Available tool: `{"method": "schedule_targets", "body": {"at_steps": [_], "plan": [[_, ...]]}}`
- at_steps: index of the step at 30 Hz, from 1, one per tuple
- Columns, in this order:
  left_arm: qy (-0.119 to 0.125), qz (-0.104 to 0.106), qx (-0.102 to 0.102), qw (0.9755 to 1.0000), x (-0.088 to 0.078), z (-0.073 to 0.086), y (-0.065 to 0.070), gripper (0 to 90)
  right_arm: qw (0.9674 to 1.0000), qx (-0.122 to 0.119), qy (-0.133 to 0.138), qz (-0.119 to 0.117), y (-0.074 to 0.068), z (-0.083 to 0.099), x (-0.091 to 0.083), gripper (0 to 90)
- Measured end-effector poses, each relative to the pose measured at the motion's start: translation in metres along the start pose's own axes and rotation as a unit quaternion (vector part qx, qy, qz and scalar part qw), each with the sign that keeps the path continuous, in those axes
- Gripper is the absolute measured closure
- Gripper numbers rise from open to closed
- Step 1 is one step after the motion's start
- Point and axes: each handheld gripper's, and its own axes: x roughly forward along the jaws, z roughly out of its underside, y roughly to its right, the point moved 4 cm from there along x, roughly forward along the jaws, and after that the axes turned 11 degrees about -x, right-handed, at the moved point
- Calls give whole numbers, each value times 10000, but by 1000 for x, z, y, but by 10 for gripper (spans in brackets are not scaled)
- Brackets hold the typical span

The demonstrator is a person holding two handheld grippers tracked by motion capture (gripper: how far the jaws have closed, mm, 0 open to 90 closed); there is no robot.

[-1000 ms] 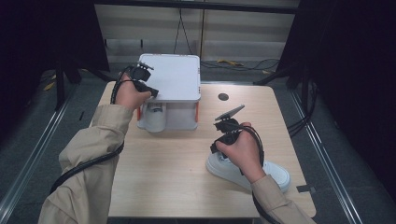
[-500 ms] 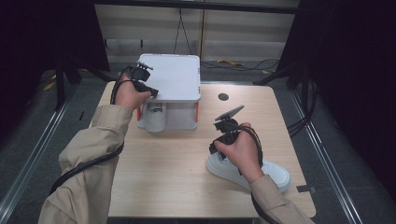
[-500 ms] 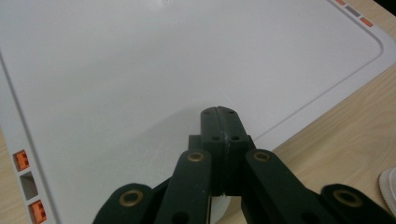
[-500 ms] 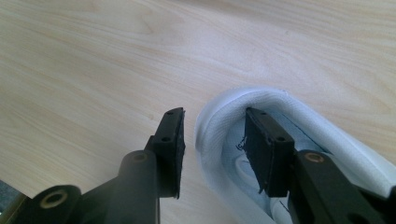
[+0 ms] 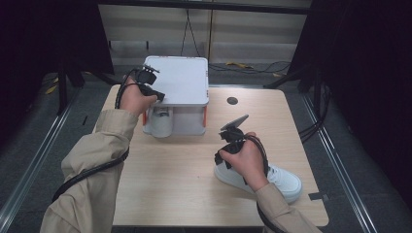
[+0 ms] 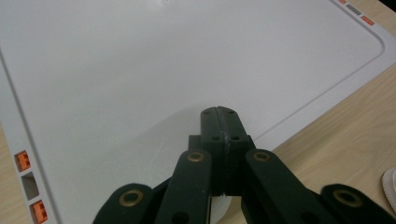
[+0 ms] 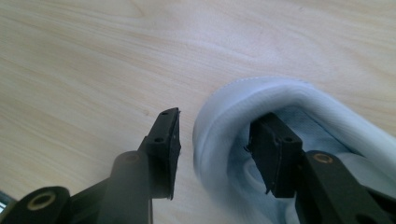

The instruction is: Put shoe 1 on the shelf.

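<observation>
A white sneaker (image 5: 282, 182) lies on the table's near right, toe pointing right. My right gripper (image 5: 227, 150) points down at its heel. In the right gripper view the gripper (image 7: 217, 121) straddles the padded heel collar (image 7: 299, 98), one jaw outside and one inside the shoe. The jaws have just been opening, and a gap shows beside the outer pad. My left gripper (image 5: 154, 92) is shut, and its tips (image 6: 223, 114) rest on the flat lid of a white box (image 5: 180, 80) with nothing between them.
The box stands at the back left of the wooden table (image 5: 170, 170), with orange latches (image 6: 22, 161) on its rim. A second white shoe (image 5: 160, 121) sits inside its open front. A dark round hole (image 5: 232, 101) lies behind the right hand.
</observation>
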Motion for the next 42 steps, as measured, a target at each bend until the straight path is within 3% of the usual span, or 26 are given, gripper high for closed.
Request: {"method": "schedule_targets", "body": {"at_steps": [3,7,10,17,21,23,26,28,29,30,34,39,42], "plan": [[7,36,-3,10000,0,0,-1,900,9999,104,22,31,0,-2,20,562],[27,66,-17,10000,0,1,-2,900,9996,162,9,236,2,-5,23,626],[35,76,-24,10000,0,1,-2,900,9997,2,-33,241,0,-5,22,664],[32,103,-19,9999,0,1,-3,900,9976,-589,37,358,-6,-9,7,714],[42,135,-38,9999,-1,1,-4,900,9907,-1227,217,542,-15,-18,-7,725],[46,138,-42,9999,-1,1,-4,900,9885,-1410,258,485,-21,-19,-6,726],[41,146,-48,9999,0,1,-4,900,9894,-1431,218,145,-23,-16,7,719],[34,135,-24,9999,-1,1,-4,900,9910,-1321,222,-11,-25,-12,17,686],[52,139,-24,9999,0,1,-4,900,9914,-1283,246,-14,-26,-11,21,668],[60,150,-26,9999,0,2,-4,900,9917,-1259,266,-13,-25,-10,24,595],[89,176,-35,9998,-1,2,-4,900,9931,-1127,321,71,-23,-12,30,507],[83,130,-9,9999,-1,2,-3,900,9923,-1190,224,248,-26,-14,34,535],[59,75,27,10000,0,1,-2,900,9879,-1480,133,436,-28,-13,34,561]]}}
